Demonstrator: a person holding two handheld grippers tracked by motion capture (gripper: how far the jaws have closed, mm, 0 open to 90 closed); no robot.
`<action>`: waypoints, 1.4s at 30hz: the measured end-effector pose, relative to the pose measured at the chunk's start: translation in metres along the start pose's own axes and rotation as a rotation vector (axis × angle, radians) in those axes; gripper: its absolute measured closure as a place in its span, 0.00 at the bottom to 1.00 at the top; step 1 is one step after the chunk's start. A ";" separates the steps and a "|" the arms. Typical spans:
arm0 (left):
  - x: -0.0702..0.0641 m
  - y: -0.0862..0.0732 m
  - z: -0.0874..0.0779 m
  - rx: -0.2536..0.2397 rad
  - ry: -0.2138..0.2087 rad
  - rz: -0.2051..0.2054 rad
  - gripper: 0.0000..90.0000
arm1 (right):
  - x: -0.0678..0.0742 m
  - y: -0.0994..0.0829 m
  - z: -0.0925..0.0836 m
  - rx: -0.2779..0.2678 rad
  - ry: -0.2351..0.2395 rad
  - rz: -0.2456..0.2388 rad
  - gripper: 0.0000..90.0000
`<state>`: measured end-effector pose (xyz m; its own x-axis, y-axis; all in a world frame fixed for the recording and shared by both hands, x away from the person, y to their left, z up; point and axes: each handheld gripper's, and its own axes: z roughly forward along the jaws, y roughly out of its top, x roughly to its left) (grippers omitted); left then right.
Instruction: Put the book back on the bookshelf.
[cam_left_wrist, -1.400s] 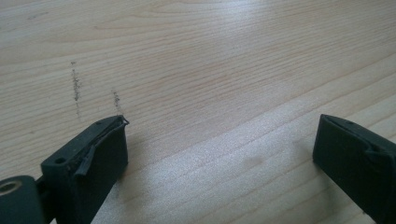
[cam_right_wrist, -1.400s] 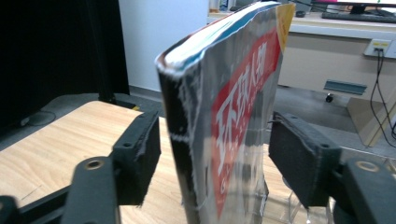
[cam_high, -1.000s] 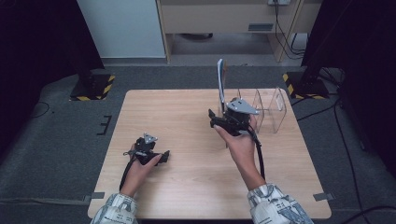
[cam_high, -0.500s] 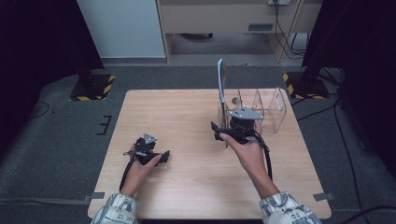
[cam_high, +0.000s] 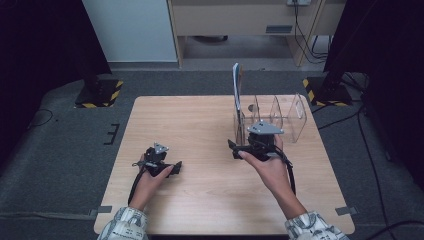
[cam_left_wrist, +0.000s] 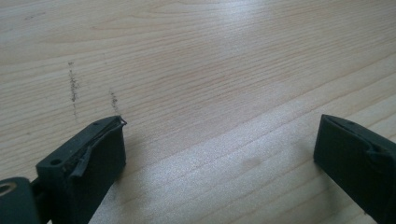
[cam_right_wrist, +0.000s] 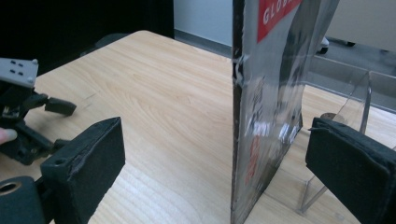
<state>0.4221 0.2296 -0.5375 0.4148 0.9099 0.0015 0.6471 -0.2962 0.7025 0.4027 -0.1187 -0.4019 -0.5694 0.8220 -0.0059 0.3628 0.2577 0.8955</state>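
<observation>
A thin glossy book (cam_high: 236, 87) with a red label stands upright in the leftmost slot of a clear acrylic rack (cam_high: 295, 117) at the table's right back. My right gripper (cam_high: 240, 143) is just in front of the rack, low over the table. Its jaws have just been opening and stand wide. In the right gripper view the book's spine (cam_right_wrist: 243, 116) rises in the gap between the jaws, touching neither pad; the rack (cam_right_wrist: 359, 93) is to its right. My left gripper (cam_high: 172, 167) rests at the front left, open over bare wood (cam_left_wrist: 219, 154).
The wooden table (cam_high: 200, 120) has bare room in its middle and left. The left gripper (cam_right_wrist: 28, 116) shows at the far left of the right gripper view. On the floor behind stand two black posts with striped bases (cam_high: 100, 92), and cables run at the right.
My right hand has drifted to the right and a little toward the person, away from the book. The book stays upright in the rack. The left hand has not moved.
</observation>
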 end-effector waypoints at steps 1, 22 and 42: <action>0.000 0.000 0.000 0.000 0.000 0.000 0.02 | 0.000 -0.001 0.000 0.002 0.002 -0.002 0.06; 0.000 0.000 0.000 0.001 0.000 0.001 0.01 | -0.017 -0.028 -0.018 0.050 0.004 -0.006 0.05; -0.001 0.000 0.000 0.003 -0.003 0.004 0.01 | -0.048 -0.064 -0.030 0.086 -0.031 0.031 0.10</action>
<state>0.4214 0.2291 -0.5375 0.4194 0.9078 0.0025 0.6474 -0.3011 0.7001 0.3847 -0.1896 -0.4461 -0.5343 0.8452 0.0058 0.4425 0.2739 0.8539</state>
